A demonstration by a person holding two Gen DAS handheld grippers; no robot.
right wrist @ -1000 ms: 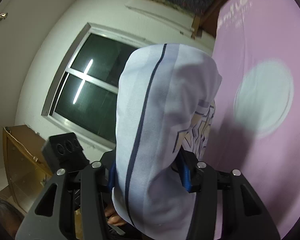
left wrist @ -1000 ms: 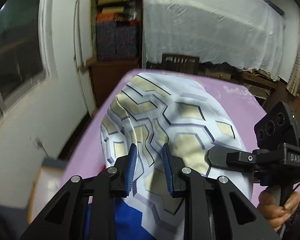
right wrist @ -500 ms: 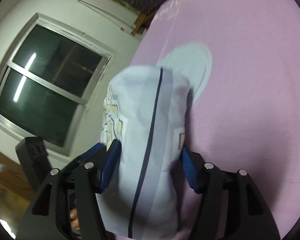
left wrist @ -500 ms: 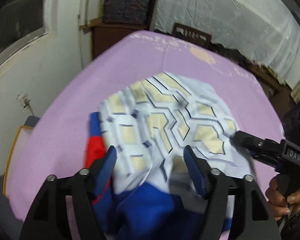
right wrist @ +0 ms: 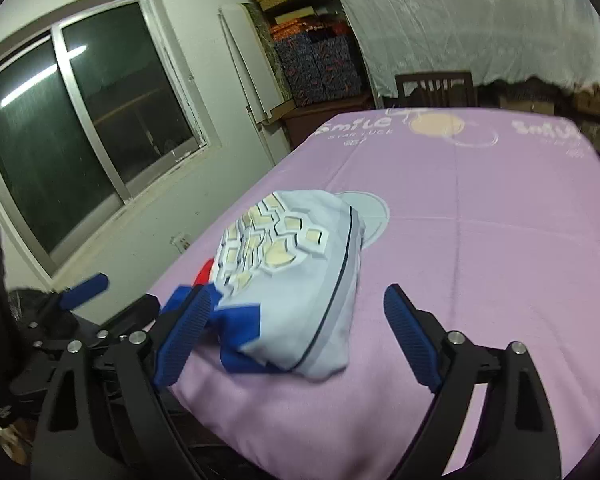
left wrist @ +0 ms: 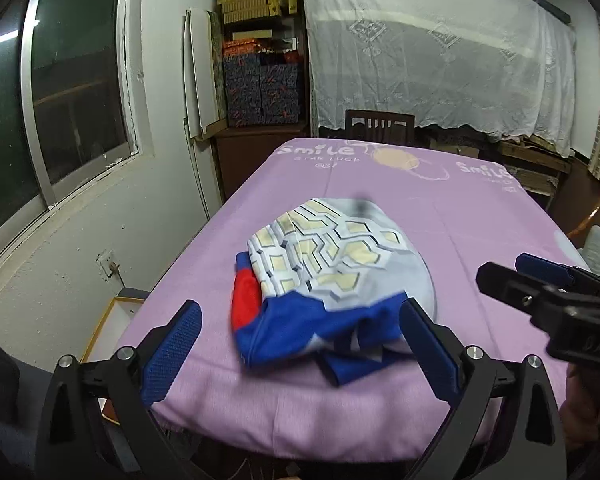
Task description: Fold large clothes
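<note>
The left gripper (left wrist: 300, 344) is held wide open, nothing between the blue pads (left wrist: 172, 354), just short of the near edge of the garment (left wrist: 332, 276). Jaws are spread on either side of the bundle's near end, not touching it; judged as a release pose, with the cloth left to sit on its own. The right gripper (right wrist: 298, 334) is likewise held wide open and empty, its left pad (right wrist: 182, 340) just beside the blue hem, its right pad clear of the fabric over bare sheet. In the left view the right gripper is seen off to the right, level with the bundle and apart from it.

Just ahead of both grippers the garment is laid as a compact folded bundle near the front left corner of the sheet (left wrist: 480, 220). The blue part is nearest, a red patch (left wrist: 244, 304) shows at its left side, and the white hex-print panel is on top, farther out. The near blue hem is rumpled and sticks out unevenly, so the fold is judged roughly done but untidy; a smoothing or tucking pass may be needed.

Beyond the bundle the sheet is seen running to the far edge. Past that a chair (left wrist: 380, 126) is set against the far end, with a window (left wrist: 72, 92) at far left.
</note>
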